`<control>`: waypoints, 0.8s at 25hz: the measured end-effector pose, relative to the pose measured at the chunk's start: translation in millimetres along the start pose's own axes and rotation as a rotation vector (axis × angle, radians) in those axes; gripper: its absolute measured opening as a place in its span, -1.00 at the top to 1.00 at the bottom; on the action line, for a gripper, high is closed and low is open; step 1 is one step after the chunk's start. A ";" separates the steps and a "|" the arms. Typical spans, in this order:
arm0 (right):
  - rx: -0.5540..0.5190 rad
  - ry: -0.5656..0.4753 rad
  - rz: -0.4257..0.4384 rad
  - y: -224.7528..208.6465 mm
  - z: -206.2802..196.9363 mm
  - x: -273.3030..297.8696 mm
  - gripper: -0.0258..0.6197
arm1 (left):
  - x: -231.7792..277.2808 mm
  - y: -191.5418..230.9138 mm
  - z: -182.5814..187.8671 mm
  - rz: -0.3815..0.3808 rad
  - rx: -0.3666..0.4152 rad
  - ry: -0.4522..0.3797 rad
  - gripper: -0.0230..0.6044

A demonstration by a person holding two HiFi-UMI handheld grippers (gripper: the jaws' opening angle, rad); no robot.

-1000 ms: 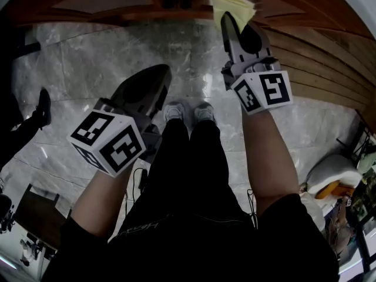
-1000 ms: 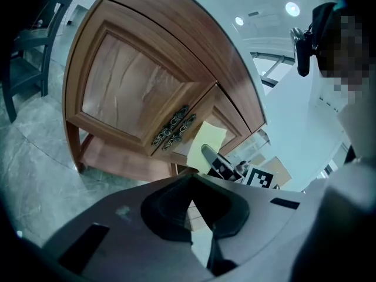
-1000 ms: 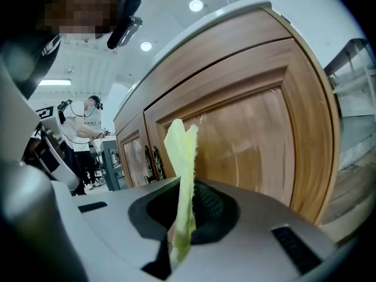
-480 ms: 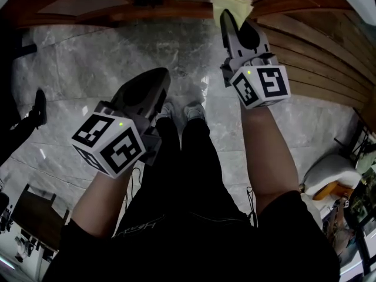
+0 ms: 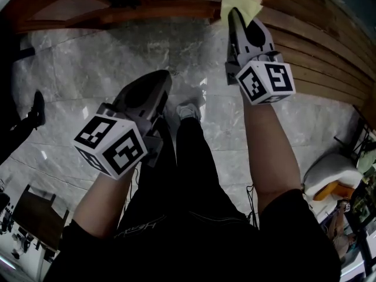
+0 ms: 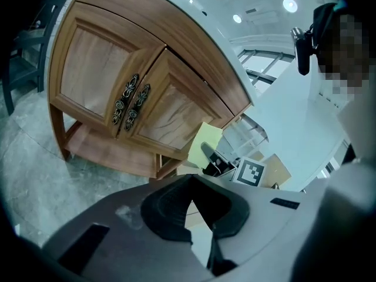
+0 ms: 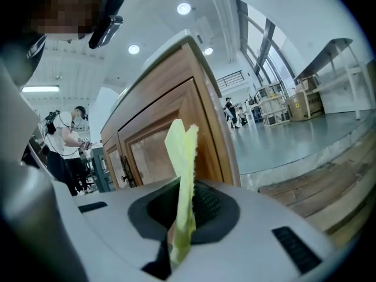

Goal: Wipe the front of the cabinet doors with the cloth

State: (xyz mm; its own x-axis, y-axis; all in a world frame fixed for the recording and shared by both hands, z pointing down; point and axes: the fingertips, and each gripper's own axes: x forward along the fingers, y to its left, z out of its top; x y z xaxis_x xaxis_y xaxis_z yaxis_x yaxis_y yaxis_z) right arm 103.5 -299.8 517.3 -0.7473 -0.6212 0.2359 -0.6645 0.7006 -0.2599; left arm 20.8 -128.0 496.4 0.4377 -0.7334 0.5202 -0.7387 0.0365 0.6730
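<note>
Cloth [image 7: 181,175], yellow, stands up from the clenched right gripper [image 5: 236,17], pinched between its jaws, by the lower corner of a cabinet [image 6: 117,69] door. Left gripper [image 5: 158,82] hangs apart over the marble floor [image 5: 88,57], jaws together on nothing.

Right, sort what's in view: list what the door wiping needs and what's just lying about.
For the job:
- pale yellow cloth, clamped in the right gripper
- brown wooden panelled cabinet doors

Just lying about:
- left gripper, jaws together on nothing
- white rounded bundle with an orange part, on the grey marble floor
- brown wooden slat decking
</note>
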 end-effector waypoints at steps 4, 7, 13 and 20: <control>0.058 -0.021 -0.039 -23.2 3.2 -14.8 0.79 | 7.8 -11.2 -7.3 -0.002 0.007 0.008 0.91; 0.070 -0.025 -0.061 -35.1 2.5 -25.7 0.79 | 13.6 -19.3 -13.6 -0.007 0.017 0.023 0.91; 0.112 -0.034 -0.102 -53.8 -2.5 -46.5 0.79 | 23.5 -32.6 -20.9 -0.028 0.050 0.059 0.91; 0.125 -0.038 -0.134 -64.6 -6.9 -63.7 0.79 | 31.6 -40.2 -22.1 -0.048 0.066 0.073 0.91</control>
State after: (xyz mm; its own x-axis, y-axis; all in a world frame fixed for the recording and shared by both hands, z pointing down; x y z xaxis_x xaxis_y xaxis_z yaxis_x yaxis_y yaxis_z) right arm 194.1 -303.0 525.5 -0.6498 -0.7208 0.2415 -0.7519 0.5629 -0.3432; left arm 75.6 -137.7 497.4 0.5082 -0.6814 0.5267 -0.7469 -0.0441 0.6635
